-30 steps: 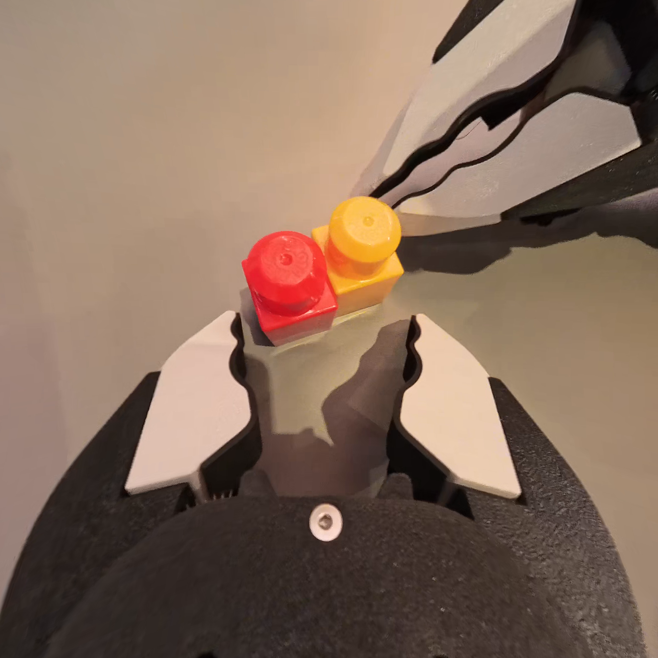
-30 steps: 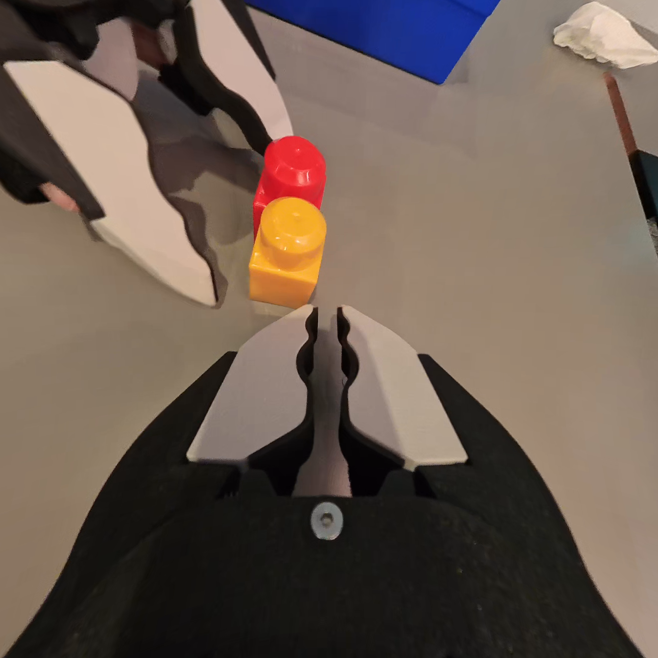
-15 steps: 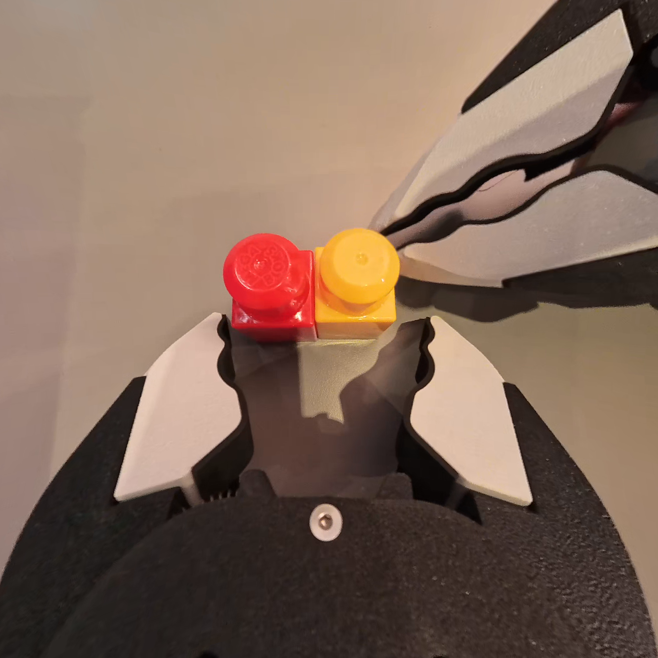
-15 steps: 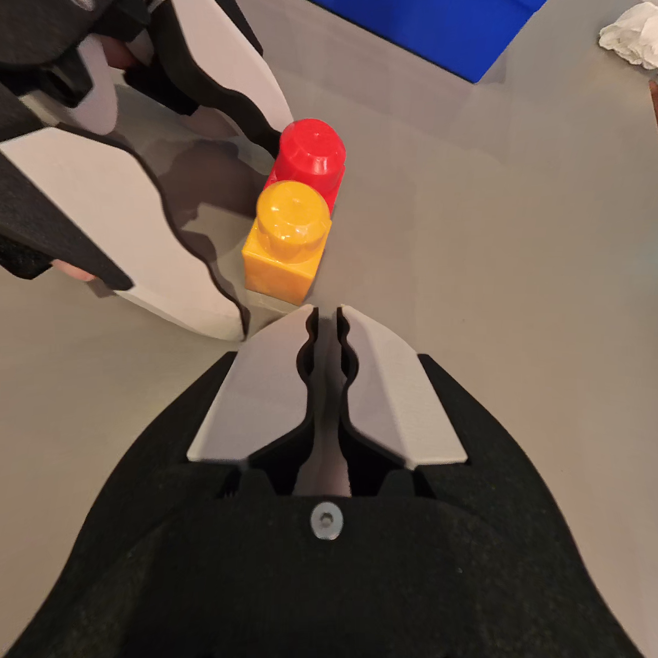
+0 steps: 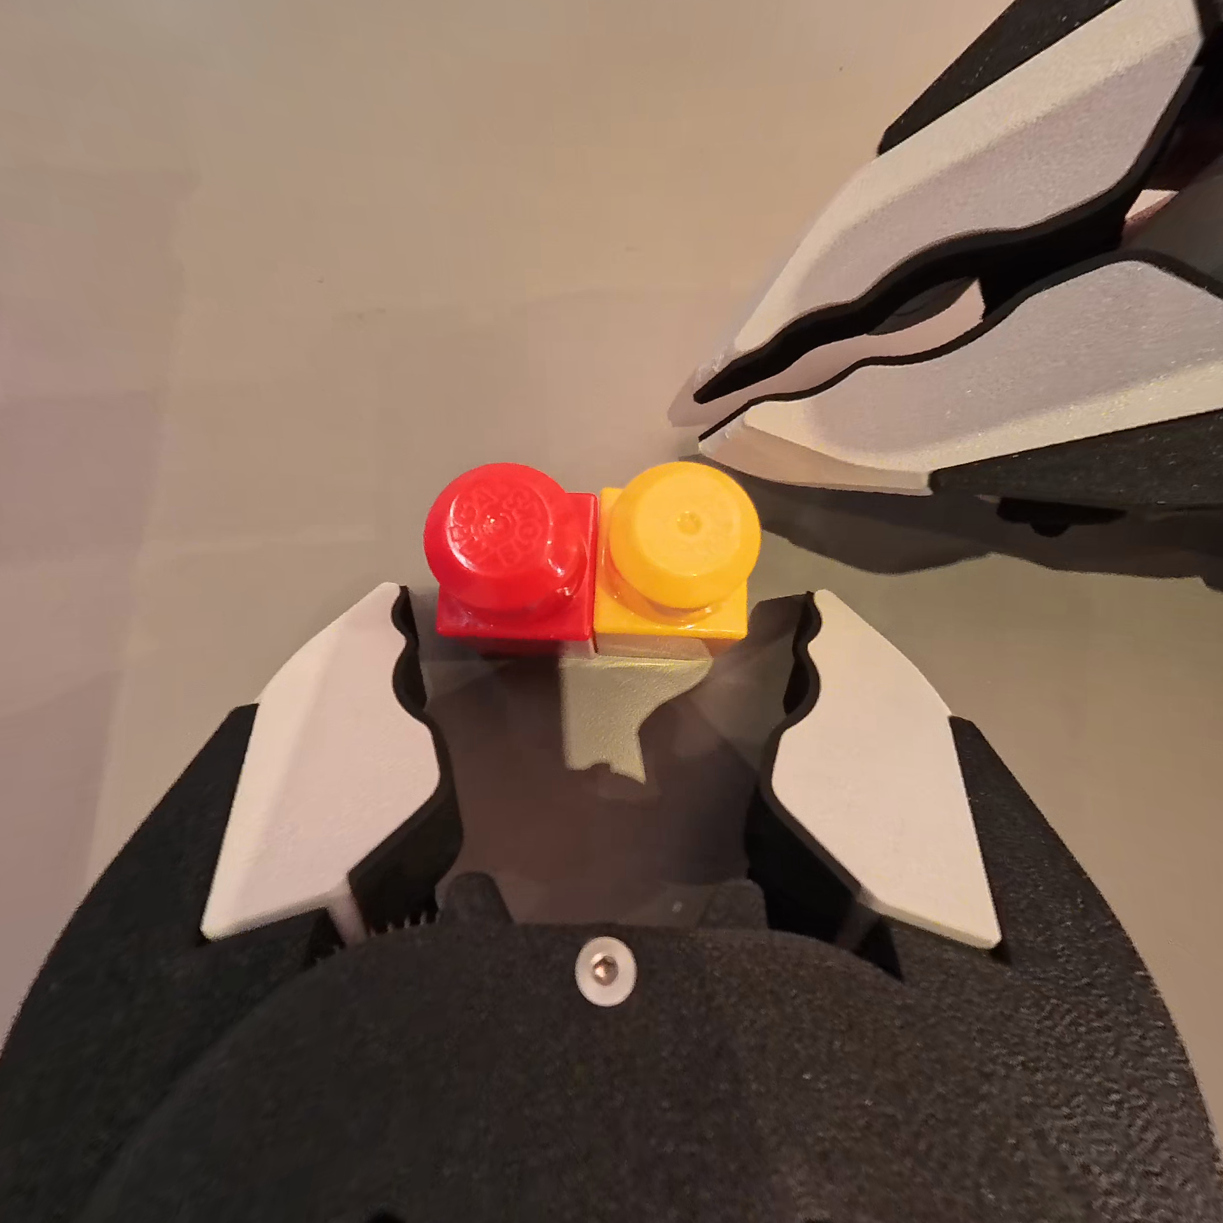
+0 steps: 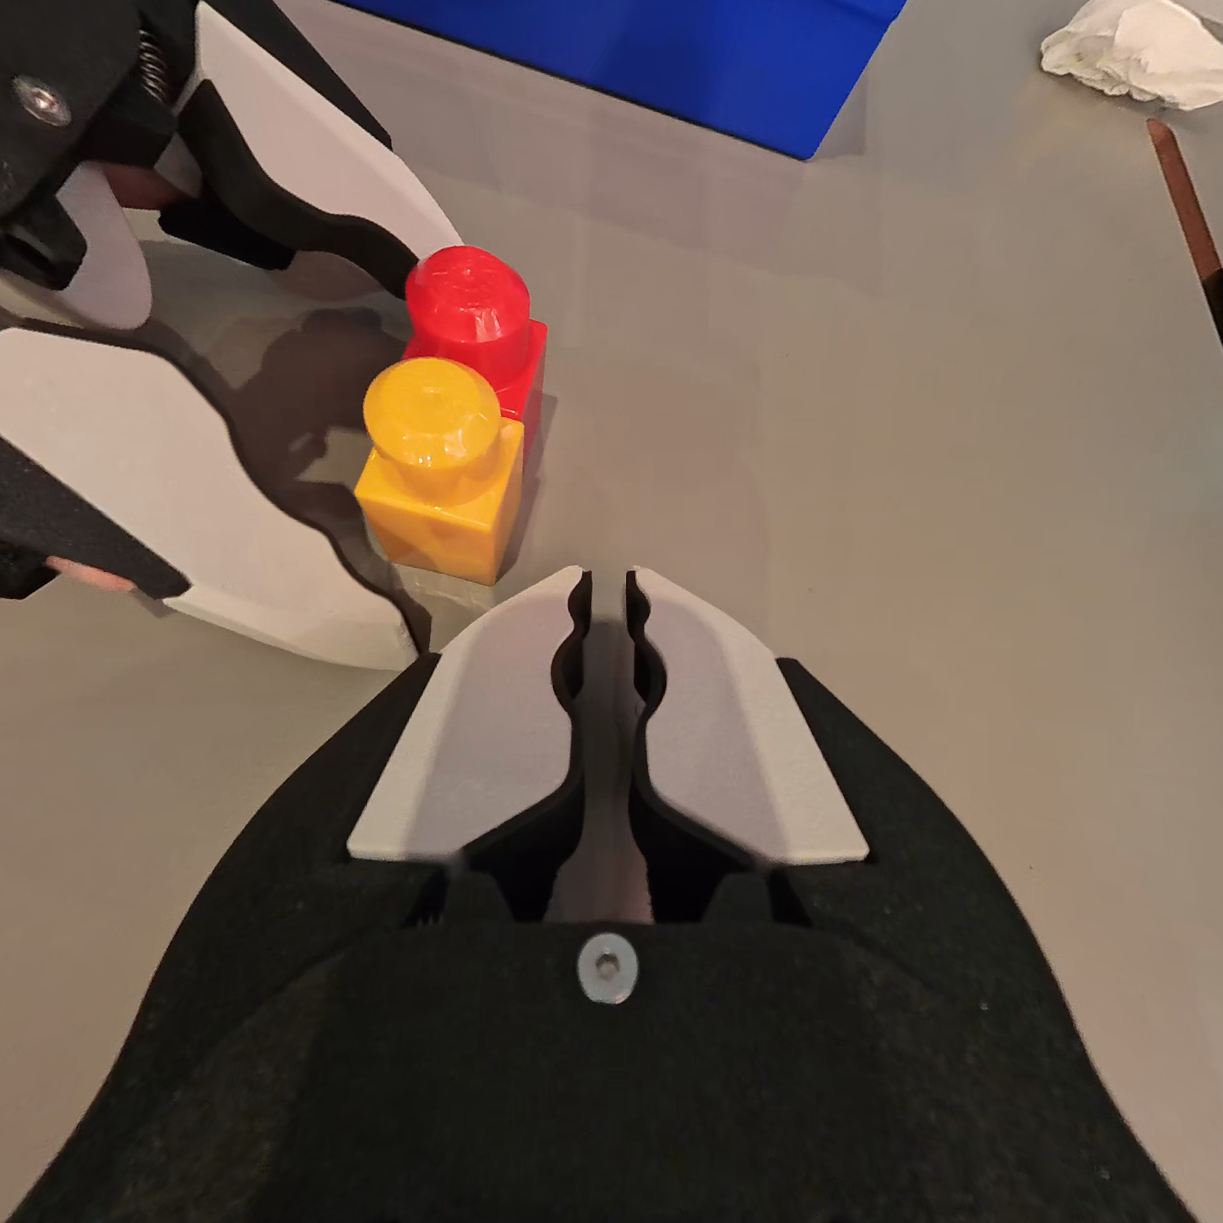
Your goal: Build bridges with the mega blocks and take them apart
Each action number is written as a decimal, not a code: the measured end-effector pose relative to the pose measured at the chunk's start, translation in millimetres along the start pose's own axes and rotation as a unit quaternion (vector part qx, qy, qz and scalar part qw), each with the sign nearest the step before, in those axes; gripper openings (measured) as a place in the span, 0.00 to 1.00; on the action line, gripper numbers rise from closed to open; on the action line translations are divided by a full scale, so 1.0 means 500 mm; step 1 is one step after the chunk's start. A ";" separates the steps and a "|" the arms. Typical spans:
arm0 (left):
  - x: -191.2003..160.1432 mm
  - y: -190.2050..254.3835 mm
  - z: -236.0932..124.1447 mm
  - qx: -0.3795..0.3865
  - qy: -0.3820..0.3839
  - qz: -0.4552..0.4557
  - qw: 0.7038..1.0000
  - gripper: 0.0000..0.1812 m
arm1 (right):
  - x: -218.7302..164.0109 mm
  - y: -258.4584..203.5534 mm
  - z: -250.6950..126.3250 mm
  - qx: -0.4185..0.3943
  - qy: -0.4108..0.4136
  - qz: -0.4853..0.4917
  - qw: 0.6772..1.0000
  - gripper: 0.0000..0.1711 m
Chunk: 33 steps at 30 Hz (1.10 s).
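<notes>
Straddling the pair, the left claw [image 5: 605, 612] stands spread wide, with the red one-stud plastic block [image 5: 513, 552] touching the yellow one-stud plastic block [image 5: 675, 552] between its tips; right claw [image 6: 607, 582], nearly together and empty, sits just behind yellow; next move: likely clamp both

A red single-stud block [image 5: 513, 552] and a yellow single-stud block [image 5: 675, 556] are set upright, side by side and touching, on the grey surface [image 6: 860, 463].
</notes>
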State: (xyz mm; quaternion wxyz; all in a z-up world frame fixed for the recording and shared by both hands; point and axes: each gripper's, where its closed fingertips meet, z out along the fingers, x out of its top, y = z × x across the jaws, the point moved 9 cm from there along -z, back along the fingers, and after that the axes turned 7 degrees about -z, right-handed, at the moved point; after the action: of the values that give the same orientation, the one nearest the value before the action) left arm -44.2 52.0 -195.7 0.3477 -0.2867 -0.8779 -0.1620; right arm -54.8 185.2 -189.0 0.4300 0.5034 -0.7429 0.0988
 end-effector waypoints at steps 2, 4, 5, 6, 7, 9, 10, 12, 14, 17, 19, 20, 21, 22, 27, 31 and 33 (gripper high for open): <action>0.000 -0.002 -0.001 0.003 0.002 -0.004 1.000 0.58 | 0.001 0.000 -0.005 -0.003 0.001 -0.001 1.000 0.05; 0.001 -0.003 -0.001 0.004 0.003 -0.006 1.000 0.57 | 0.003 0.001 -0.015 -0.010 0.007 -0.001 1.000 0.05; 0.001 -0.004 0.000 0.005 0.004 -0.007 1.000 0.56 | 0.004 0.003 -0.021 -0.015 0.012 0.002 1.000 0.05; 0.002 -0.004 0.000 0.006 0.005 -0.008 1.000 0.56 | 0.005 0.006 -0.027 -0.021 0.016 0.006 1.000 0.05; 0.003 -0.006 0.000 0.008 0.006 -0.011 1.000 0.54 | 0.006 0.008 -0.033 -0.026 0.021 0.009 0.999 0.05; 0.003 -0.008 0.000 0.010 0.007 -0.013 1.000 0.53 | 0.007 0.013 -0.043 -0.032 0.032 0.016 0.999 0.05; 0.004 -0.008 0.000 0.011 0.007 -0.013 1.000 0.53 | 0.008 0.015 -0.048 -0.034 0.038 0.019 0.999 0.05; 0.004 -0.009 0.000 0.011 0.008 -0.013 1.000 0.52 | 0.009 0.018 -0.055 -0.037 0.044 0.024 0.998 0.05; 0.005 -0.010 0.001 0.012 0.010 -0.014 1.000 0.50 | 0.008 0.020 -0.059 -0.039 0.047 0.026 0.998 0.05; 0.006 -0.010 0.001 0.010 0.011 -0.013 1.000 0.48 | 0.007 0.019 -0.058 -0.033 0.049 0.032 0.998 0.05; 0.006 -0.010 0.001 0.008 0.011 -0.012 1.000 0.47 | 0.007 0.016 -0.054 -0.027 0.045 0.032 0.998 0.05; 0.006 -0.010 0.001 0.007 0.012 -0.010 1.000 0.45 | 0.007 0.013 -0.050 -0.024 0.042 0.029 0.998 0.05; 0.006 -0.010 0.001 0.006 0.012 -0.010 1.000 0.45 | 0.007 0.011 -0.047 -0.022 0.039 0.026 0.999 0.05; 0.007 -0.011 0.001 0.006 0.012 -0.010 1.000 0.44 | 0.008 0.009 -0.044 -0.020 0.035 0.024 0.999 0.05; 0.008 -0.013 0.002 0.003 0.012 -0.007 1.000 0.44 | 0.012 -0.002 -0.018 -0.003 0.020 0.024 1.000 0.06; 0.011 -0.019 0.005 -0.016 0.007 0.014 1.000 0.48 | 0.017 -0.003 0.004 0.004 -0.003 0.018 1.000 0.06; 0.013 -0.024 0.008 -0.035 0.002 0.031 0.999 0.50 | 0.020 -0.003 0.014 0.013 0.000 0.024 1.000 0.06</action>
State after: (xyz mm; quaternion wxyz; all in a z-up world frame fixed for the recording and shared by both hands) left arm -57.5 47.1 -194.7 0.3444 -0.3255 -0.8615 -0.1823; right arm -58.4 173.7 -186.1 0.4213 0.4910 -0.7532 0.1188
